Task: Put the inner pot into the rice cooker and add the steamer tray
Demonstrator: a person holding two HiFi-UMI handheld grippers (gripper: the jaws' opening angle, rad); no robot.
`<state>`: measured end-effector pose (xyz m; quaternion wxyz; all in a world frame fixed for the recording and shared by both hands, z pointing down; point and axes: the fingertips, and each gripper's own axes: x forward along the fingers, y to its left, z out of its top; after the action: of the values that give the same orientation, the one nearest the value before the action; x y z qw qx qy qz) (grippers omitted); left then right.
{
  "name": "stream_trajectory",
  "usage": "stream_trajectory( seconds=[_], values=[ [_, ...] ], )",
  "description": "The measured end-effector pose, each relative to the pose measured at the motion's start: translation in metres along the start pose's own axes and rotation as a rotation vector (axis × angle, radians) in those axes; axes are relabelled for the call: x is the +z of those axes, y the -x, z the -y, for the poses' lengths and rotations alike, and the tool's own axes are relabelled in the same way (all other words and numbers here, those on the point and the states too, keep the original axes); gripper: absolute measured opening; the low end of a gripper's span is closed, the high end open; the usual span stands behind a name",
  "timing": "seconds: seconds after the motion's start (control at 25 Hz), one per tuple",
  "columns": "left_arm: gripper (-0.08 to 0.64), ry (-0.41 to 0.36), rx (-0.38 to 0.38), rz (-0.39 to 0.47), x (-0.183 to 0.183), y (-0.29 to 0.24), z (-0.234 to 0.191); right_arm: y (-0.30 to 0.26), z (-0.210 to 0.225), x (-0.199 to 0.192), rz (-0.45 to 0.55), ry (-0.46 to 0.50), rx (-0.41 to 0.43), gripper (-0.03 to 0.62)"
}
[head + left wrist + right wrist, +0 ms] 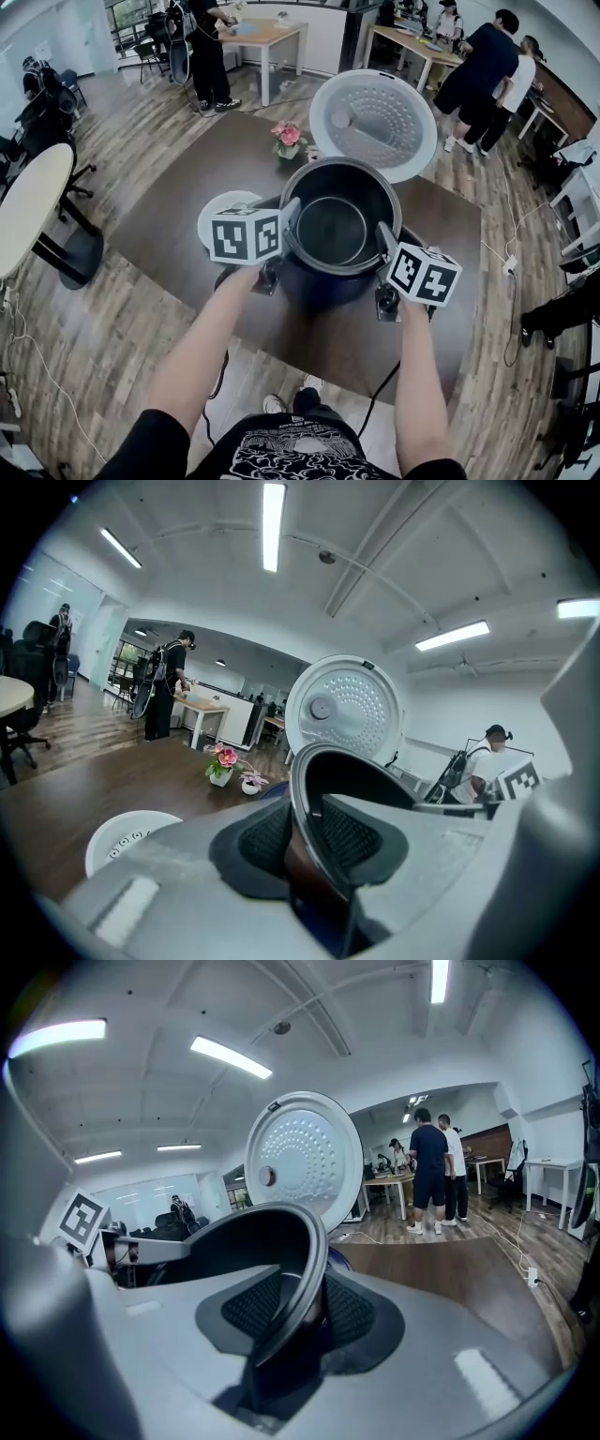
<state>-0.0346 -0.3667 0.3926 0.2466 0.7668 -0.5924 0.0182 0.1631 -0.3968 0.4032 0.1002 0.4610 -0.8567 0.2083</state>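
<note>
Both tongs are clamped on the inner pot. The left gripper bites the rim on my left and the right gripper the opposite side. In each gripper view the thin rolled lip runs edge-on between the black cross-hatched pads, with the jaws only narrowly apart and nothing else in them. The pot is round, dark and smooth metal with a dull sheen inside, a flat floor and a flared lip. It sits level over the mouth of the rice cooker, whose glossy dark-blue body shows just under the rim. I can't tell whether the pot is fully seated. The lid stands open behind it, a white disc with a dimpled inner plate and a small knob, tilted back and clear of the pot's opening. The steamer tray is white perforated plastic, flat on the dark matte table just left of the cooker and partly behind my left marker cube. A small pot of pink flowers sits beyond it, near the lid's left edge. There is bare tabletop to the right and towards me. The table edge is close on the near side, with plank floor beyond.
</note>
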Motion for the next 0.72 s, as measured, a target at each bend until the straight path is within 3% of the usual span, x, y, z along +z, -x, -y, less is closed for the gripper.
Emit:
stream_trajectory(
  seconds=[0.2, 0.72],
  values=[
    [0.102, -0.024, 0.025, -0.042, -0.015, -0.007, -0.004, -0.007, 0.007, -0.009, -0.033, 0.033, -0.002, 0.146],
    [0.111, -0.059, 0.062, -0.043, -0.021, -0.011, -0.013, -0.014, 0.007, -0.014, -0.036, 0.008, 0.019, 0.156]
  ],
)
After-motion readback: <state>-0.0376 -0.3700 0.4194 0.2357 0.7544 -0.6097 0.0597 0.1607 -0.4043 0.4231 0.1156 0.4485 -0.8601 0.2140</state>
